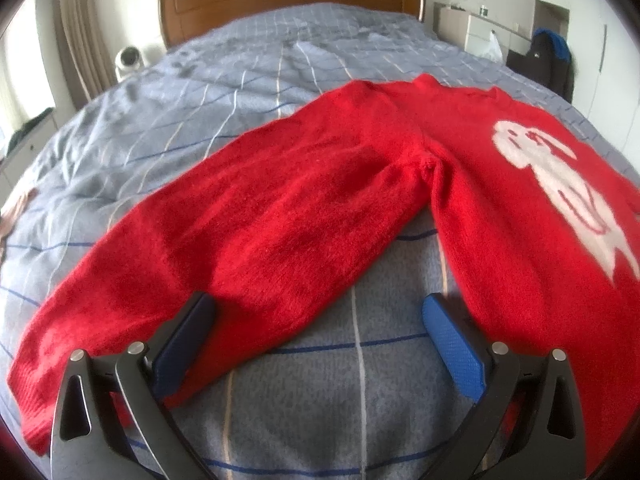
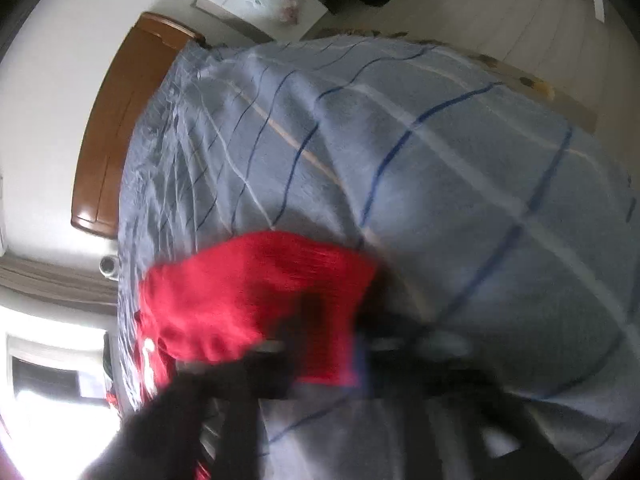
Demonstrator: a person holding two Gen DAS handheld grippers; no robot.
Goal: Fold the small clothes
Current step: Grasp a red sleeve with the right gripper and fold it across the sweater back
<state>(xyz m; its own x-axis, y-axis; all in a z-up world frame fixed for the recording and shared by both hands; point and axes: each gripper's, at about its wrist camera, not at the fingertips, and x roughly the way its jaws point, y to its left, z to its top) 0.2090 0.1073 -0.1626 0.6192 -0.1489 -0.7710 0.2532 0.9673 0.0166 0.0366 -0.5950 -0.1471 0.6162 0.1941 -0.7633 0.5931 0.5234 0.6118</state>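
A red knitted sweater (image 1: 300, 208) with a white figure (image 1: 560, 176) on its front lies spread flat on the blue-grey checked bedcover (image 1: 200, 100). One sleeve stretches toward the lower left. My left gripper (image 1: 318, 302) is open just above the bed. Its left finger rests over the sleeve's lower edge, and its right finger is close to the body's side edge. The right wrist view is blurred and rolled sideways. In it a bunched end of the red sweater (image 2: 248, 292) sits in my right gripper (image 2: 336, 360), which is shut on the cloth.
A wooden headboard (image 1: 288, 0) stands at the far end of the bed. A white round device (image 1: 130, 60) sits beside it at the left. A white cabinet (image 1: 480, 28) and dark clothing (image 1: 548, 56) are at the far right. The bed's edge (image 2: 520, 76) drops to a pale floor.
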